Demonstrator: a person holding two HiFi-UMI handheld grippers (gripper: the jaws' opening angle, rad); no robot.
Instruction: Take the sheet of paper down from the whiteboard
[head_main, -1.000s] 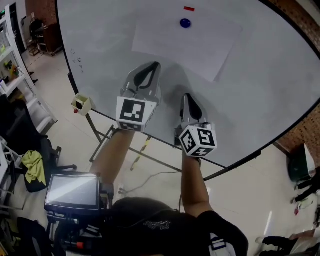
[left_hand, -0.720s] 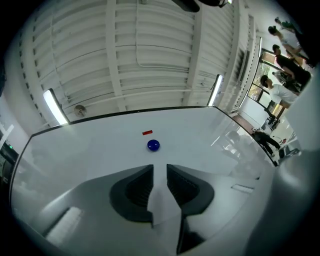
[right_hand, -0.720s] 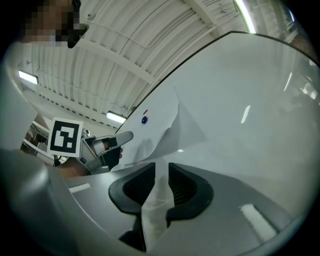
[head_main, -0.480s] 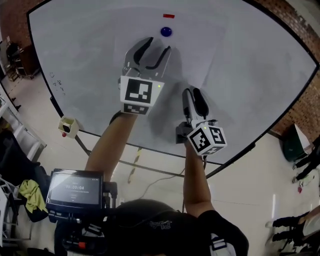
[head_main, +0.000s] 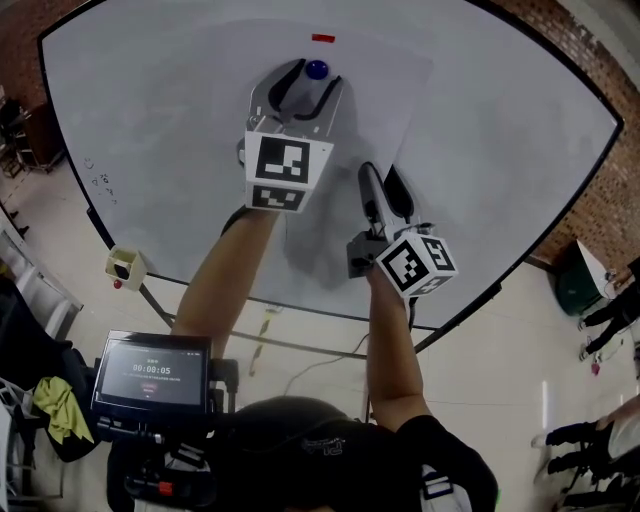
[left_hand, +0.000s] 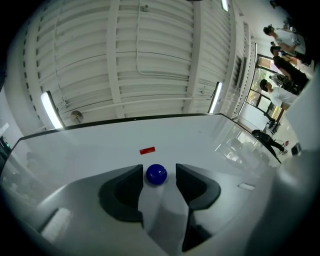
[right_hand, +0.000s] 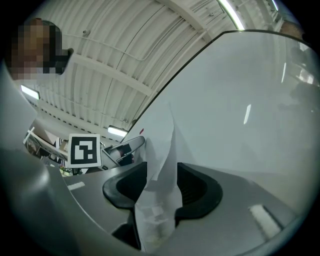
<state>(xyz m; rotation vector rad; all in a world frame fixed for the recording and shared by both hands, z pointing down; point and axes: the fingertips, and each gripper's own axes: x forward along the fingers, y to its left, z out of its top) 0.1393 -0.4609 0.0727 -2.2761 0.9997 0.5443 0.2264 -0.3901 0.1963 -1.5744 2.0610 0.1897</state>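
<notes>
Both claws are up at the whiteboard (head_main: 150, 120) now, and both have just been opening: I read them as fully spread. My left gripper (head_main: 308, 88) sits highest, its two jaws standing either side of the round blue magnet (left_hand: 156, 174). In the left gripper view the magnet shows right between the jaw tips, with a sliver of board on each side, so the pads are not pressing on it and nothing is held. Just above the magnet there's a small red strip (left_hand: 147, 150) stuck to the board. The sheet of paper (head_main: 375, 100) is on the whiteboard, white on white and hard to trace from the head view, with the blue magnet on it near its top edge. My right gripper (head_main: 380, 185) is lower and to the right of the left one, turned edge-on. In the right gripper view a curled edge of the paper rises up between its jaws, lifting off the board, but the jaws stand wide and don't pinch it, so that claw grips nothing either. The left gripper's marker cube (right_hand: 83, 150) shows off to the left in that view. Below me, a small screen (head_main: 150, 372) glows by my left forearm.
</notes>
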